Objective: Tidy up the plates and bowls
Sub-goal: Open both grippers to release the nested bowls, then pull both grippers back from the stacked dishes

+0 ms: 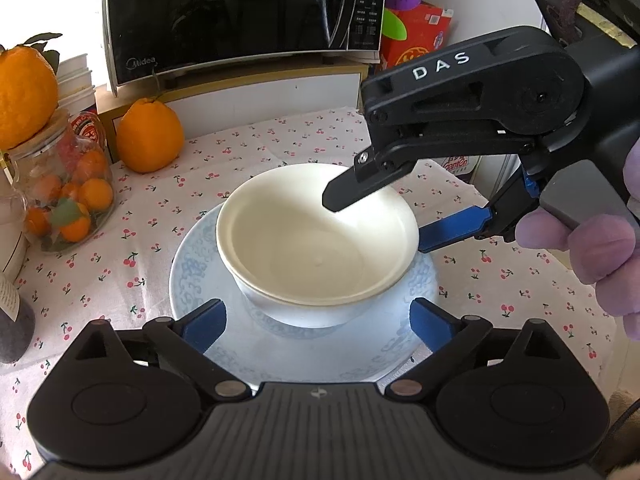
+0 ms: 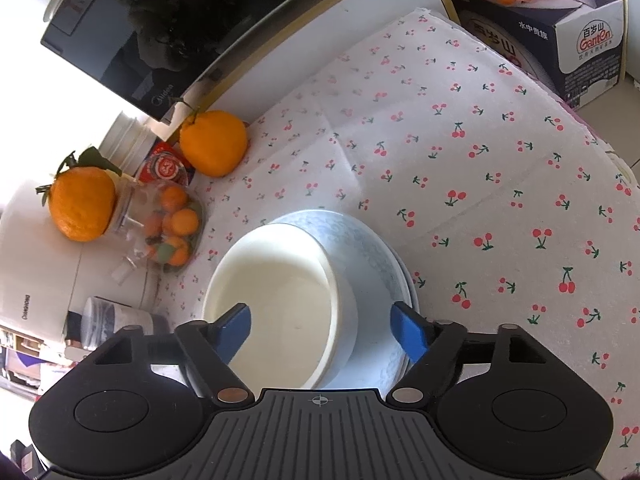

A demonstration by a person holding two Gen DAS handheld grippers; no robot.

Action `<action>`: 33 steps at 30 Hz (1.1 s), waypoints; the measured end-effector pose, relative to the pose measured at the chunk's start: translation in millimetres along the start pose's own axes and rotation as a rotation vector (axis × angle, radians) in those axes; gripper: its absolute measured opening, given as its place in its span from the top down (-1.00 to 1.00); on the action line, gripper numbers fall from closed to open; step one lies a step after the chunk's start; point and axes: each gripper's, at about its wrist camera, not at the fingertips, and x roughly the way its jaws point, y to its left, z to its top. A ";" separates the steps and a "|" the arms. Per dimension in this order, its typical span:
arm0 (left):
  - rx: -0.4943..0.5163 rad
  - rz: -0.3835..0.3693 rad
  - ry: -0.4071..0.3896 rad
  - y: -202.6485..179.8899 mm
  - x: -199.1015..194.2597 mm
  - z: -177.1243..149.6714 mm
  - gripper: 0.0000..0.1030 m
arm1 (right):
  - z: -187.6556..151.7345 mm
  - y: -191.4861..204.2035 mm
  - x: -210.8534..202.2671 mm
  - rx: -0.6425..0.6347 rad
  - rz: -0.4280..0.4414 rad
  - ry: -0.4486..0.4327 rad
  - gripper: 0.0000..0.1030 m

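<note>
A cream bowl (image 1: 316, 240) sits in the middle of the frame on a pale blue patterned plate (image 1: 192, 280), on the desk (image 1: 280, 140) with its cherry-print cloth; the left gripper (image 1: 318, 322) hangs at the lower edge, jaws spread wide on either side of the bowl's foot, touching nothing; the right gripper (image 2: 320, 330) has its jaws spread astride the bowl's rim, one blue finger (image 2: 236, 330) over the inside, gripping nothing; an orange (image 1: 149, 136) stands upper left before a black microwave (image 1: 240, 12).
</note>
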 end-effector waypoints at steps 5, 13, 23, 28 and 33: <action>-0.009 -0.008 -0.012 0.5 -5.3 0.9 -0.91 | 0.3 2.1 -6.8 -0.024 -0.004 -0.024 -0.62; -0.058 -0.005 -0.032 5.2 -18.8 3.9 -0.92 | 1.7 -3.0 -18.4 -0.019 0.005 -0.063 -0.63; -0.144 0.055 -0.023 5.6 -37.0 -2.8 -0.93 | -5.3 -17.4 -40.8 -0.079 -0.048 -0.116 -0.63; -0.220 0.100 0.012 9.4 -45.9 -7.8 -0.96 | -17.4 -18.8 -54.9 -0.150 -0.091 -0.143 -0.63; -0.262 0.194 0.030 8.8 -54.4 -14.2 -0.99 | -33.4 -16.6 -68.3 -0.198 -0.113 -0.184 -0.85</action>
